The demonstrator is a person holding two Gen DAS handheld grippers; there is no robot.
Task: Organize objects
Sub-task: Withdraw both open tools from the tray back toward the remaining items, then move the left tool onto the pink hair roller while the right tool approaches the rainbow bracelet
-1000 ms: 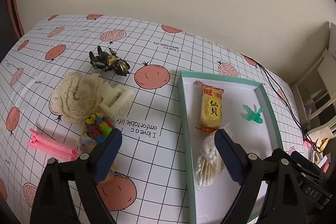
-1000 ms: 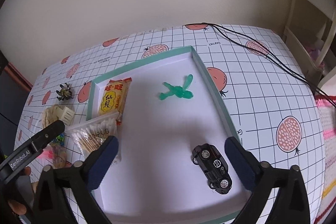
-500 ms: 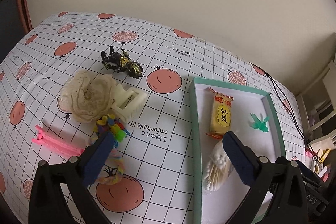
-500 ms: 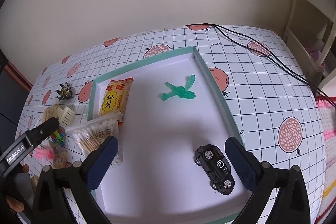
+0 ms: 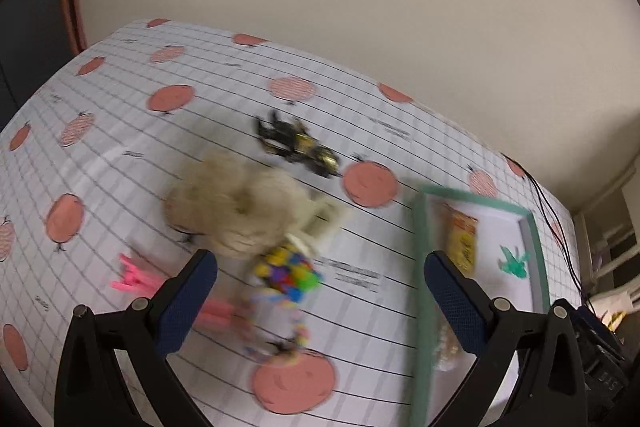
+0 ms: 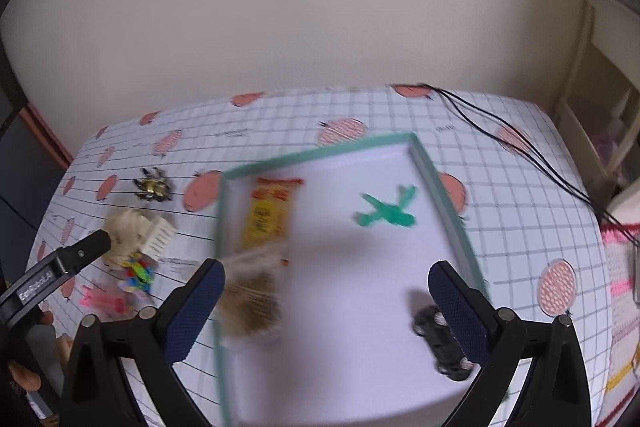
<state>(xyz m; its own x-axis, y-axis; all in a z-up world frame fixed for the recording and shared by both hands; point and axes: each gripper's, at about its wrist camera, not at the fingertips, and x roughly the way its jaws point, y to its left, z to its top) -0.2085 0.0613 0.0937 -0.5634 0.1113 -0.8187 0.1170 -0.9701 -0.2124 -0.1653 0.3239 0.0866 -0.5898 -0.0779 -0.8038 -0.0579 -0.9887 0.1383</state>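
Left gripper (image 5: 320,277), low centre of the left wrist view: jaws released, wide apart, holding nothing. It hangs over the loose pile on the worktop (image 5: 120,155), a grid-and-fruit printed cloth. View is motion-blurred.

Nearest, between the blue pads: multicoloured bead cluster on a pastel cord (image 5: 289,271), mid-frame. Left of it, pink plastic hair clips (image 5: 134,277), partly hidden behind the left pad. Just beyond, a fluffy beige fabric piece (image 5: 236,205) touching a cream plastic claw clip (image 5: 320,221). Farther, upper centre, a black-and-gold toy motorcycle (image 5: 298,147).

Right gripper (image 6: 326,301): jaws also released, empty, over the teal-rimmed white tray (image 6: 454,219). Near, lower left of the tray, a clear bag of cotton swabs (image 6: 252,301); lower right, a black toy car (image 6: 438,341) partly behind the right pad. Farther in: yellow snack packet (image 6: 270,213) and green plastic dragonfly-shaped toy (image 6: 386,213).

Judgement: sorting is partway through; four items lie in the tray, five remain on the cloth. Step in hand looks like the left gripper lining up a pick. The bead cluster is nearest; next move calls for lowering, centring the pads on it, closing, then carrying it right over the tray rim.
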